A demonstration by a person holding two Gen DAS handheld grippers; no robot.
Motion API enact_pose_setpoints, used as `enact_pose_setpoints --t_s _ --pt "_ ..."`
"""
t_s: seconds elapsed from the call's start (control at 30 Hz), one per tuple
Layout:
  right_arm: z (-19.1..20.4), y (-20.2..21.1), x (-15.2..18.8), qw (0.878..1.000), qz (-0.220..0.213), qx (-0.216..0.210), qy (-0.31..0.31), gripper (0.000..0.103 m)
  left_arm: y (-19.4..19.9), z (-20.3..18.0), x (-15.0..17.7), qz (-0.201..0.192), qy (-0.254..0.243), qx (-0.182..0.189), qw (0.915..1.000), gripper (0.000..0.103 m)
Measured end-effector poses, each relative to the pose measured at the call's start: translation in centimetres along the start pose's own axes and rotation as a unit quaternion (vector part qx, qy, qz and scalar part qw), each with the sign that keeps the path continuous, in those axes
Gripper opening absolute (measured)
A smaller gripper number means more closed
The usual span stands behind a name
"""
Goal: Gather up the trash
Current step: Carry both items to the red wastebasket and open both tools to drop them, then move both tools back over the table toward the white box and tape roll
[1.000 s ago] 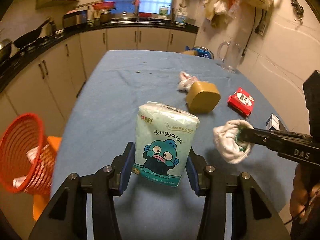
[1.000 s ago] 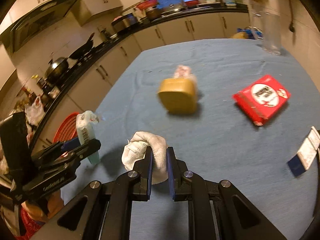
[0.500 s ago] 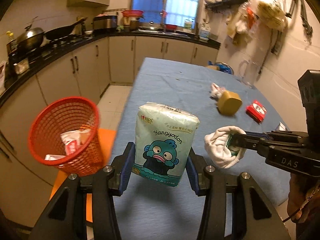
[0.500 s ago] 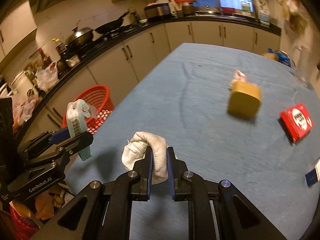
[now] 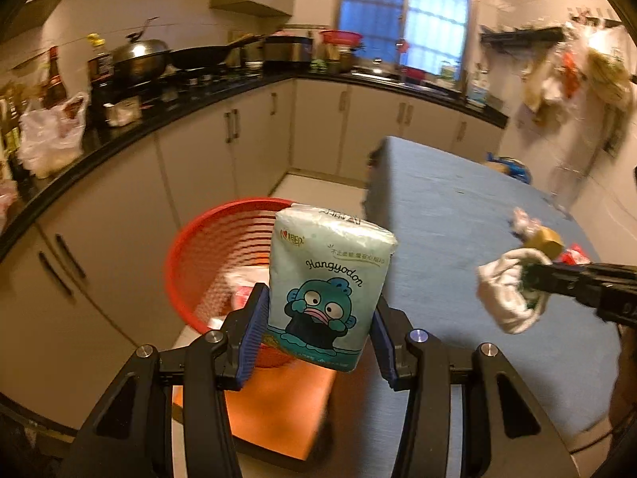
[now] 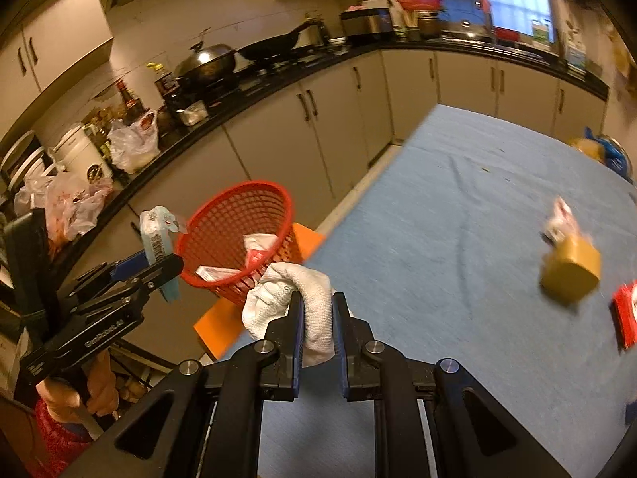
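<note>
My left gripper (image 5: 316,328) is shut on a pale green tissue pack (image 5: 328,286) with a cartoon fish, held in the air in front of a red mesh basket (image 5: 207,255). The pack also shows in the right wrist view (image 6: 157,235), beside the basket (image 6: 239,235). My right gripper (image 6: 317,318) is shut on a crumpled white cloth (image 6: 290,302), held over the table's left edge near the basket. The cloth also shows in the left wrist view (image 5: 505,294). The basket holds some wrappers (image 6: 254,249).
The basket stands on an orange stool (image 5: 278,410) beside a blue-covered table (image 6: 458,239). On the table lie a yellow block (image 6: 571,277), a crumpled wrapper (image 6: 559,217) and a red packet (image 6: 627,314). Kitchen cabinets (image 6: 310,135) and a counter line the left.
Both grippers have swung left toward the red basket with their loads. The basket now sits right behind the tissue pack, and the table items have shifted to the right.
</note>
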State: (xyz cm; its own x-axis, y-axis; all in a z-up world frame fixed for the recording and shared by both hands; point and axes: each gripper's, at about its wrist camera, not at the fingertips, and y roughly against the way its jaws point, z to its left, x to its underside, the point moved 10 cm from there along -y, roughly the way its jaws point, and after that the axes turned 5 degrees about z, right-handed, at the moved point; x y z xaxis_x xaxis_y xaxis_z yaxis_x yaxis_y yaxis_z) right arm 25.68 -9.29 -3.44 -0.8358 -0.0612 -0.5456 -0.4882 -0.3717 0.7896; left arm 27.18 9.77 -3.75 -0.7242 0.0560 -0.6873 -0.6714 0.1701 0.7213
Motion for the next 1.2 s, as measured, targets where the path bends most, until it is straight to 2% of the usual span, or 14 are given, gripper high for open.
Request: enact_pose_setpoints --t_s 0.13,0.23,0.43,0.73,0.8,0.9,0.97,1.03,1.2 --pt "2.4 -1.9 -2.4 1.0 0.005 -0.018 0.014 0.015 -1.6 3.4 -0.8 0.013 0.021 -0.017 0.9996 0.047" --pt "4.0 -3.7 -4.2 0.999 0.013 -0.034 0.015 0.015 -3.2 5.0 -1.0 0.025 0.035 -0.017 0.9989 0.047" --pt "6.3 -7.9 -6.6 0.998 0.024 -0.047 0.018 0.015 -5.9 6.5 -1.2 0.033 0.048 -0.014 0.9982 0.047" --pt "6.6 -14.2 -8.1 0.998 0.044 -0.045 0.002 0.015 -8.3 7.8 -0.7 0.036 0.061 -0.013 0.9974 0.048" --pt "6.2 -15.0 -8.3 0.998 0.047 -0.046 -0.005 0.018 -8.7 8.0 -0.7 0.039 0.06 -0.012 0.9974 0.048" --pt "5.8 -15.6 -8.8 0.998 0.048 -0.043 -0.015 0.024 -9.2 7.8 -0.7 0.042 0.054 -0.009 0.9976 0.054" --pt "5.9 -15.8 -9.1 0.997 0.051 -0.048 -0.016 0.029 -9.4 7.9 -0.7 0.044 0.053 -0.008 0.9976 0.064" --pt "5.8 -15.7 -9.4 0.998 0.048 -0.047 -0.016 0.032 -9.5 8.1 -0.9 0.041 0.056 -0.008 0.9975 0.065" --pt "5.6 -14.4 -9.4 0.998 0.032 -0.043 -0.012 0.032 -8.8 8.3 -0.8 0.036 0.067 -0.006 0.997 0.065"
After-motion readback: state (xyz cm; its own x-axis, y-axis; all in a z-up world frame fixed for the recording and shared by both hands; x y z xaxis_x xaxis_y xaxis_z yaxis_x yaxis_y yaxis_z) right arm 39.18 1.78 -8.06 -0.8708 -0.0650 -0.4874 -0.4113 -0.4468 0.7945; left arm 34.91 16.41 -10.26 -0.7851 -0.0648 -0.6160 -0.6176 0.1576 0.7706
